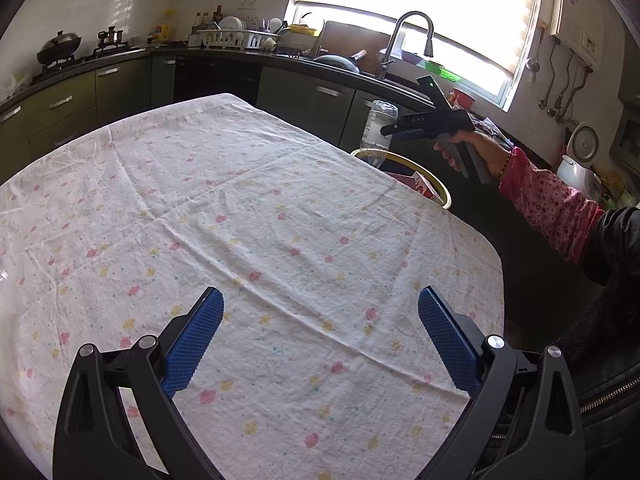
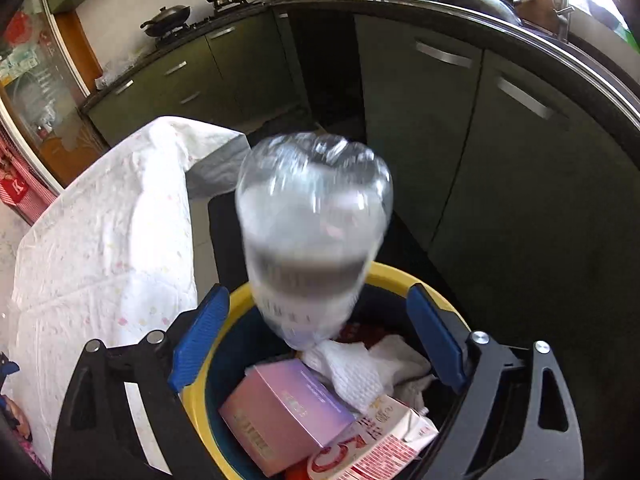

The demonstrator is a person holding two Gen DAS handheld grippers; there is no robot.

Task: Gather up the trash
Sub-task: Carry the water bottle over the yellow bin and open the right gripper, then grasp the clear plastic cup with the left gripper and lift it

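A clear plastic bottle hangs neck-down, blurred, over the yellow-rimmed bin; no finger touches it. My right gripper is open above the bin, its blue pads wide apart. In the left wrist view the bottle is just left of the right gripper, above the bin past the table's far edge. My left gripper is open and empty over the flowered tablecloth. The bin holds a pink box, white crumpled paper and a red-and-white carton.
Dark green cabinets and a black counter stand close behind the bin. A sink with a tall faucet and a dish rack sit on the counter. The table lies left of the bin.
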